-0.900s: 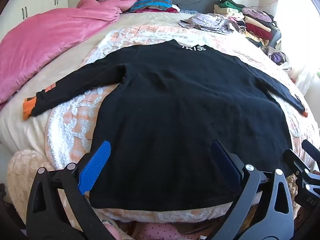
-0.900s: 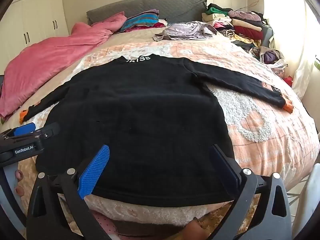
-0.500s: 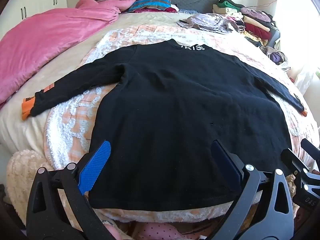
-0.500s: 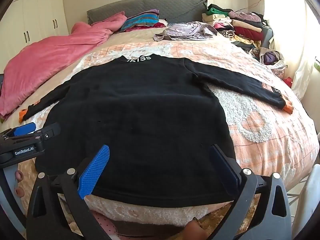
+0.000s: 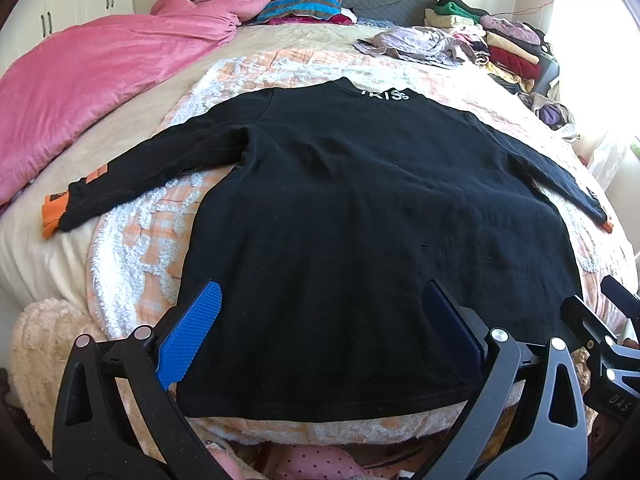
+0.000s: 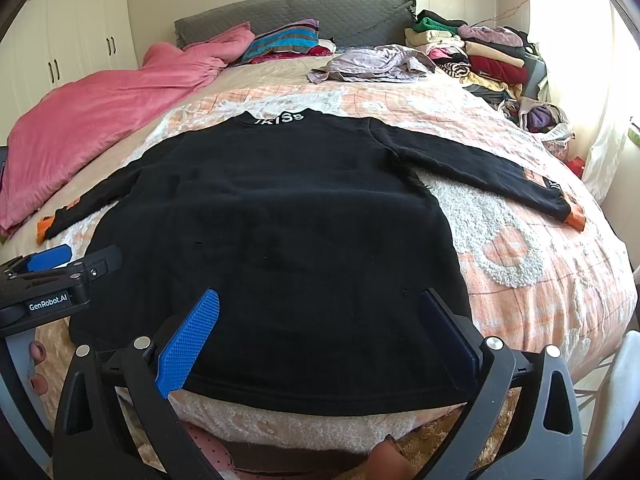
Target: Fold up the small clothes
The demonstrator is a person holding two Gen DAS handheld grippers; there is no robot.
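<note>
Both pairs of blue-padded fingers [image 5: 192,336] stay released and empty over the hem of the black long-sleeved knit sweater [image 5: 360,216]. Nothing has shifted: it lies flat on the orange-and-white fleece bed [image 6: 540,264], sleeves spread beyond its body, folding unstarted.

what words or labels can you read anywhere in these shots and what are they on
"GenRobot.AI": white print on the left gripper body, seen in the right wrist view.
"DAS": raised letters on the right gripper frame, at the left wrist view's edge; possibly cut off.
"IKISS", roughly: white letters on the black sweater collar; first letters unclear.
Orange sleeve patch: print too small to read.
</note>
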